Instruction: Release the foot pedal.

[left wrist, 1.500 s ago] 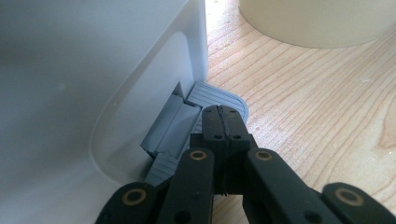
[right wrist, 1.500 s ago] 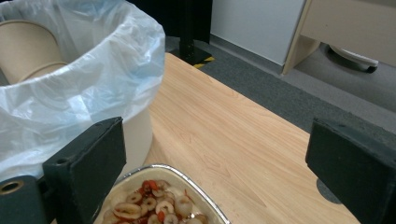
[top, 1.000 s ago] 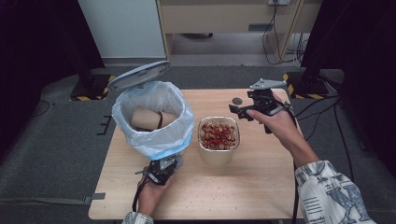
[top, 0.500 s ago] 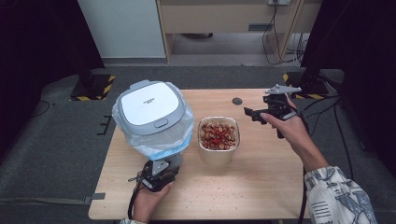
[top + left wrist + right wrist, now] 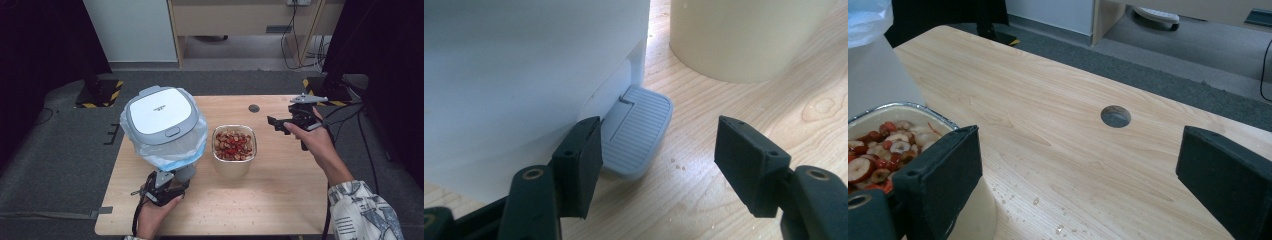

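One bin (image 5: 162,125), one tub (image 5: 234,151), one table hole (image 5: 254,108), and your two grippers.

The bin sits at the table's (image 5: 260,210) left with its white lid (image 5: 160,111) closed over a clear bag (image 5: 197,145); its grey ribbed pedal (image 5: 636,135) lies flat on the wood. Just right of it, the cream tub holds red and pale slices (image 5: 873,155). Your left gripper (image 5: 659,165) is released, jaws apart at the pedal on the near side. Your right gripper (image 5: 282,123) is released too, held above the far right, right of the tub.

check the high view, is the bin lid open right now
No, the grey-and-white lid lies flat and closed on the bin.
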Demonstrator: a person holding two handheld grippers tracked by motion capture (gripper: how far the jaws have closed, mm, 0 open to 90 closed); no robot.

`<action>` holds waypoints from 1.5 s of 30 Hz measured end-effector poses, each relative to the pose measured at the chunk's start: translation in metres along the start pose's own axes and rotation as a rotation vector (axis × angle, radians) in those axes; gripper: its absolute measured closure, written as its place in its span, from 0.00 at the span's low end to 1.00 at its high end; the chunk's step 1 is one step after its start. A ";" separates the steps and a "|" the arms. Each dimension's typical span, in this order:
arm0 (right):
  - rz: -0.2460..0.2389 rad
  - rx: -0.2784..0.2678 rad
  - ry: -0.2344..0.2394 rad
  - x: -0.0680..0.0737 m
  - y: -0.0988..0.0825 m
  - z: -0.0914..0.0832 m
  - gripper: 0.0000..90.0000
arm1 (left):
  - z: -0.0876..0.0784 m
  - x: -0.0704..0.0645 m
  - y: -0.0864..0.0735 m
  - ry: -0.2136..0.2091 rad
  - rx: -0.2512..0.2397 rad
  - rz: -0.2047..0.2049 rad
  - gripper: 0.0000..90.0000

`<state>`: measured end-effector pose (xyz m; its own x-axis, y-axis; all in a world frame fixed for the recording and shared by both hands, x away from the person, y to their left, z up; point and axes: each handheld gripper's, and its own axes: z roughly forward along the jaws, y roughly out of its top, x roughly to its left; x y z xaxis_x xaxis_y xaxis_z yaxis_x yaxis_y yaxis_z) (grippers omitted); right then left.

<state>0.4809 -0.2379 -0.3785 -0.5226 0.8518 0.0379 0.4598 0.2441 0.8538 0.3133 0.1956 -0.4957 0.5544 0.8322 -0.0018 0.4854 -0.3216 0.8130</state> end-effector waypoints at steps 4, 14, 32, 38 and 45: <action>0.011 -0.007 -0.015 -0.005 -0.005 -0.005 0.06 | -0.006 0.004 -0.002 -0.002 -0.008 0.011 0.36; 0.041 -0.019 -0.046 -0.012 -0.028 -0.019 0.06 | -0.015 0.014 -0.010 0.013 -0.018 -0.074 0.31; 0.063 0.006 -0.063 -0.010 -0.084 -0.032 0.06 | -0.031 0.039 -0.022 0.069 -0.021 -0.093 0.29; 0.073 0.013 -0.065 -0.007 -0.098 -0.033 0.06 | -0.030 0.045 -0.023 0.083 -0.019 -0.084 0.29; 0.084 0.024 -0.046 0.000 -0.115 -0.029 0.06 | -0.030 0.055 -0.027 0.110 -0.017 -0.105 0.26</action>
<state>0.4073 -0.2795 -0.4612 -0.4483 0.8898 0.0849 0.5181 0.1813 0.8359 0.3101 0.2637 -0.5001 0.4229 0.9058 -0.0244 0.5248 -0.2229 0.8215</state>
